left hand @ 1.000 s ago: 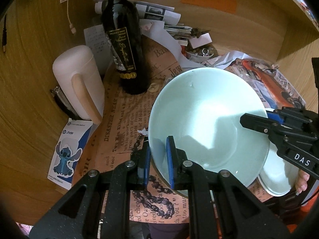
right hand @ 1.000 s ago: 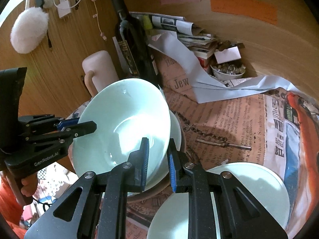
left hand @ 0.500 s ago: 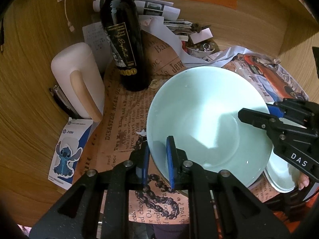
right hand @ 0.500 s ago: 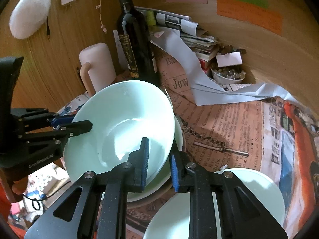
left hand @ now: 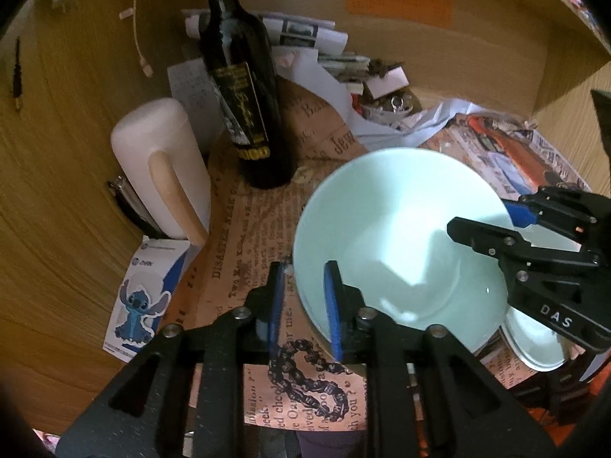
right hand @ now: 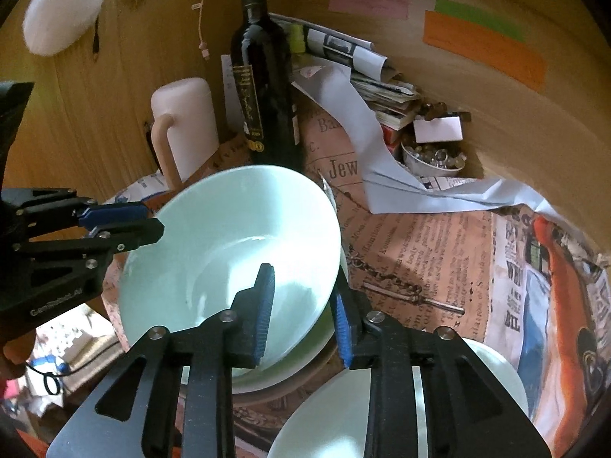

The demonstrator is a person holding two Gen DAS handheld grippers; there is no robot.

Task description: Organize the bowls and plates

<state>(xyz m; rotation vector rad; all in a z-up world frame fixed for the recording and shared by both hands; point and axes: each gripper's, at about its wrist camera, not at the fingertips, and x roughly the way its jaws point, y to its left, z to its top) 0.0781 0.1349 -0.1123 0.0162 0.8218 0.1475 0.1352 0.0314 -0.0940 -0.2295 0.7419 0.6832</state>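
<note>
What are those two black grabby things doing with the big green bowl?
A person holds a gripper in each hand, one on each side of the pale green bowl. The left gripper and the right gripper each have the rim between their fingers, and both sets of jaws are opening, letting go. The bowl sits on a plate of the same colour, near a dark wine bottle.

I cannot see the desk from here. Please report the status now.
Left hand-held gripper and right hand-held gripper opening, bowl rim between each pair. Pale green bowl tilted on plate. Wine bottle close behind.
</note>
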